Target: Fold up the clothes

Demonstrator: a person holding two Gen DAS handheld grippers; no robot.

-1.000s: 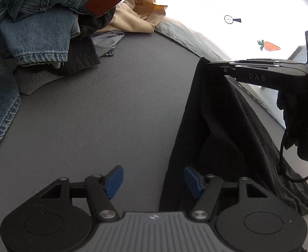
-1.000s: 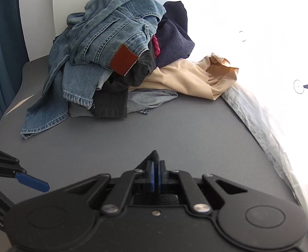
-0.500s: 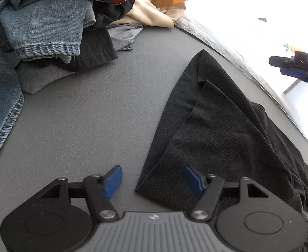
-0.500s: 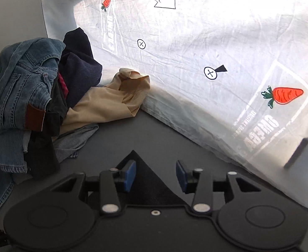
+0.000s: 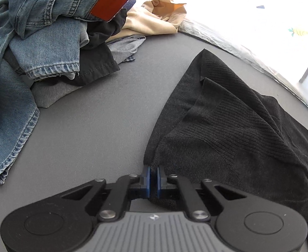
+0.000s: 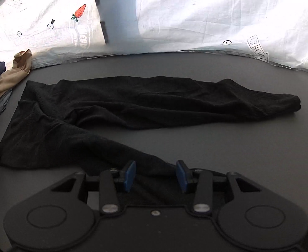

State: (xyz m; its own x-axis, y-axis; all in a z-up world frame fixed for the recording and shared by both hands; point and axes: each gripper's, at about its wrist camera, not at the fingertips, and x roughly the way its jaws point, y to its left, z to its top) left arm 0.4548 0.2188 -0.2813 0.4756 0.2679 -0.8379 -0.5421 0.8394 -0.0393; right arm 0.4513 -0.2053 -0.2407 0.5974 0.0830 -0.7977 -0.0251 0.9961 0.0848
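Black ribbed knit trousers (image 6: 133, 109) lie spread on the grey table (image 6: 216, 142), legs running to the right. In the left wrist view the same garment (image 5: 227, 126) lies at right. My left gripper (image 5: 152, 177) is shut on its near waist corner. My right gripper (image 6: 156, 175) is open, its blue pads either side of the near trouser leg, which passes under the fingers.
A pile of clothes with blue jeans (image 5: 49, 31), a dark garment and a tan garment (image 5: 154, 21) sits at the table's back left. A white plastic sheet with carrot prints (image 6: 195, 21) hangs behind the far table edge.
My right gripper let go of the garment's corner, opened, and swung right over the near trouser leg. My left gripper closed on the waist corner. The garment now lies flat.
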